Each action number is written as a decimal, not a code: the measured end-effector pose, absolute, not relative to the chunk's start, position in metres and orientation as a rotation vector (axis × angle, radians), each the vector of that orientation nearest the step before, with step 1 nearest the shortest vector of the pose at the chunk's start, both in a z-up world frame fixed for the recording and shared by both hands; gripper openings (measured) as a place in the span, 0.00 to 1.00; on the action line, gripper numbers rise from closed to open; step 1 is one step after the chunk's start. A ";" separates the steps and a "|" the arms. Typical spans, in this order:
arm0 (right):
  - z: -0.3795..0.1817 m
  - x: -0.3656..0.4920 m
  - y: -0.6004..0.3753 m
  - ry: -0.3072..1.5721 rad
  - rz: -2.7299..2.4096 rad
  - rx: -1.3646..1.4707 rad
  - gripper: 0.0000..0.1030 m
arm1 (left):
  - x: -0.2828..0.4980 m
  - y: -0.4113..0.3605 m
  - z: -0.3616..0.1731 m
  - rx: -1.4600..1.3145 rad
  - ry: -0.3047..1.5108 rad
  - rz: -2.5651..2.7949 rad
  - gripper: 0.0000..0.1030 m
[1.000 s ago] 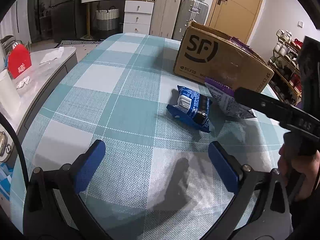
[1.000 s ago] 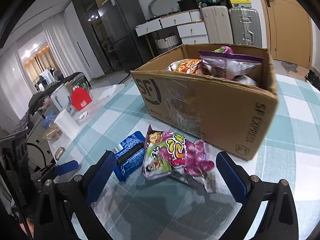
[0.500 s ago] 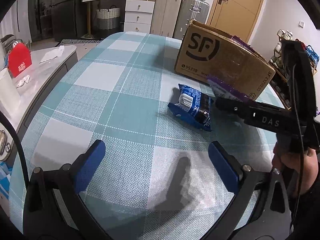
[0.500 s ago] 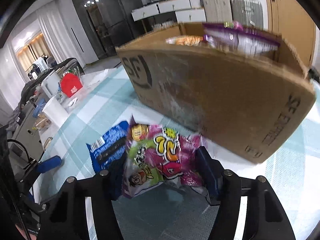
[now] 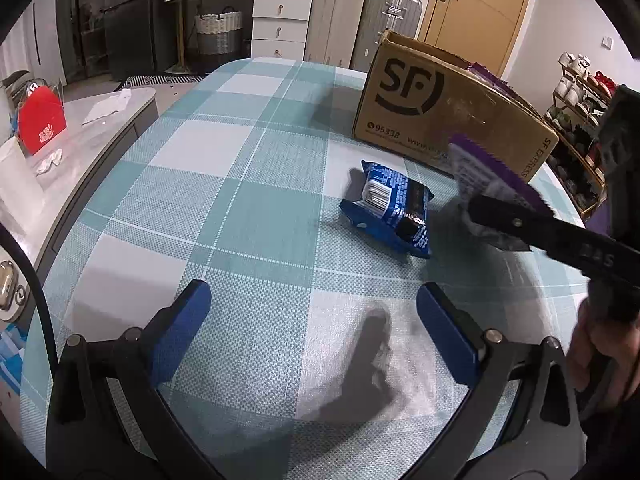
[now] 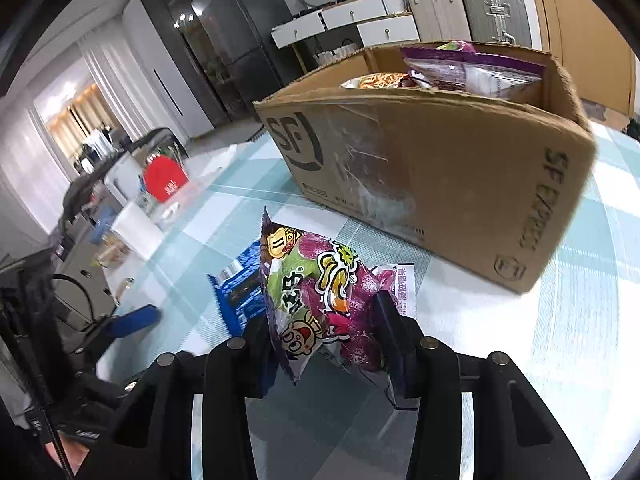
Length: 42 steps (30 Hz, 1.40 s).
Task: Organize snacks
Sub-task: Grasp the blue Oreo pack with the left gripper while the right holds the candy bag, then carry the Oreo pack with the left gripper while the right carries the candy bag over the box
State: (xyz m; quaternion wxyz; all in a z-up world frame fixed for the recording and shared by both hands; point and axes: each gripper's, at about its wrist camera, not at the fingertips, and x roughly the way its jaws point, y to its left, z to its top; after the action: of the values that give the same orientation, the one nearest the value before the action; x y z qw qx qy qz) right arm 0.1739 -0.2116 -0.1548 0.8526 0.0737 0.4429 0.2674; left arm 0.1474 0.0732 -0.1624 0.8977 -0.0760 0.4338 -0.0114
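Note:
My right gripper (image 6: 326,332) is shut on a purple and green candy bag (image 6: 316,292) and holds it lifted above the table, short of the open SF cardboard box (image 6: 432,176). The box holds several snack bags (image 6: 468,68). In the left wrist view the held bag (image 5: 486,178) hangs in front of the box (image 5: 440,116). A blue snack pack (image 5: 390,208) lies flat on the checked tablecloth (image 5: 248,208), also seen in the right wrist view (image 6: 240,292). My left gripper (image 5: 316,324) is open and empty, low over the table, nearer than the blue pack.
A grey side counter (image 5: 92,132) with a red container (image 5: 40,120) stands left of the table. White drawers (image 5: 280,20) and suitcases (image 5: 360,20) stand behind. A shoe rack (image 5: 576,112) is at the right.
My right gripper closed on the candy bag and lifted it off the table towards the box. The left gripper has stayed still and open.

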 end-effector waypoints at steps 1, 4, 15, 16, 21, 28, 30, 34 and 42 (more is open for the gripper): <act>-0.154 0.171 -0.215 0.928 0.566 0.171 0.42 | 0.148 0.073 -0.163 -0.157 0.900 -0.022 1.00; -0.147 0.158 -0.227 0.907 0.571 0.199 0.42 | 0.148 0.074 -0.163 -0.155 0.904 -0.019 1.00; -0.136 0.094 -0.278 0.858 0.568 0.258 0.42 | 0.170 0.058 -0.154 -0.127 0.927 -0.068 1.00; -0.136 0.090 -0.282 0.854 0.562 0.263 0.42 | 0.173 0.056 -0.152 -0.125 0.925 -0.073 1.00; -0.138 0.070 -0.312 0.846 0.518 0.325 0.42 | 0.197 0.039 -0.145 -0.079 0.939 -0.089 1.00; -0.140 0.052 -0.331 0.846 0.499 0.370 0.42 | 0.239 0.028 -0.160 -0.060 1.062 -0.055 0.99; -0.138 0.047 -0.333 0.840 0.500 0.365 0.42 | 0.246 0.026 -0.166 -0.046 1.078 -0.051 0.95; -0.134 0.041 -0.334 0.821 0.510 0.360 0.42 | 0.251 0.019 -0.167 0.018 1.061 -0.054 0.85; -0.134 0.038 -0.333 0.824 0.510 0.368 0.42 | 0.244 0.017 -0.155 0.026 1.043 -0.170 0.40</act>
State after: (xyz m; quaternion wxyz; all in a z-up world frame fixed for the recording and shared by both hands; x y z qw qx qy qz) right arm 0.0375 -0.3329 -0.1344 0.8687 0.1757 0.3938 0.2437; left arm 0.2441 0.0168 -0.1554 0.8635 0.0124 0.4977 -0.0810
